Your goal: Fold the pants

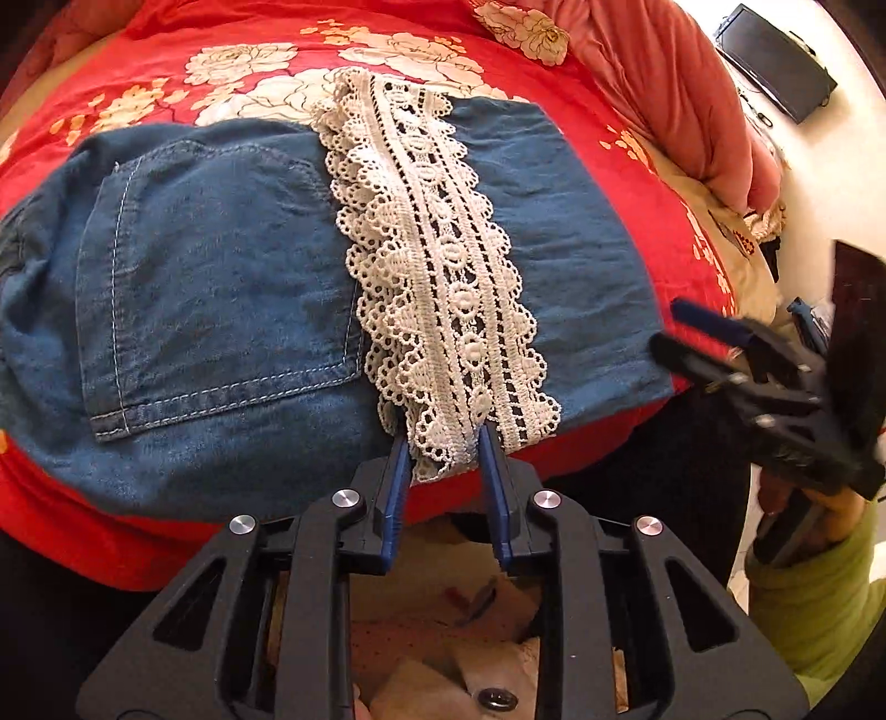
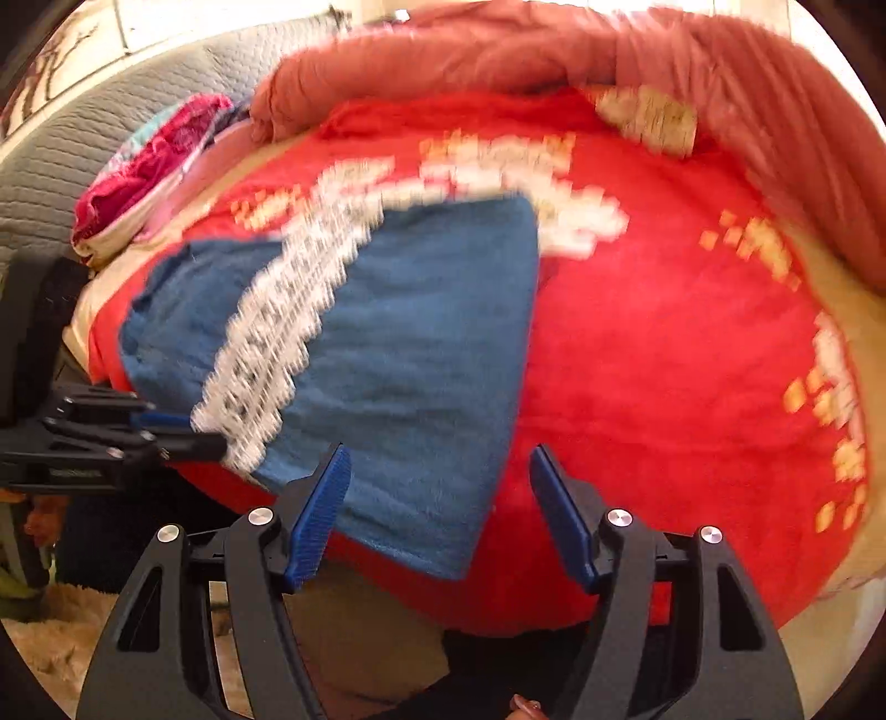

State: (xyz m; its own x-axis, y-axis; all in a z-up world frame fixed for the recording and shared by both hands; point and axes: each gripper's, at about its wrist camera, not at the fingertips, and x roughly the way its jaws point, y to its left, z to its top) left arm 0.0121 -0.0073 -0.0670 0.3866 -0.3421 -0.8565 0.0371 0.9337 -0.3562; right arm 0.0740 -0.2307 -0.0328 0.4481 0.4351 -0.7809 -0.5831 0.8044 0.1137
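- Left gripper [image 1: 443, 443] angled steeply down at the bed's near edge, blue pads pinching the near end of the white lace trim [image 1: 437, 266] on the denim pants [image 1: 221, 277].
- Right gripper [image 2: 440, 515] also tilted down, spread wide, nothing pressed between the pads; near right corner of the pants lying between them, untouched.
- Green sleeve [image 1: 819, 598] behind the right gripper, at the right of the left wrist view.
- Pants spread flat on the red floral bedspread [image 1: 554, 61], back pocket [image 1: 221, 288] facing up, left of the lace.
- Pink quilt [image 2: 554, 50] bunched along the far side.
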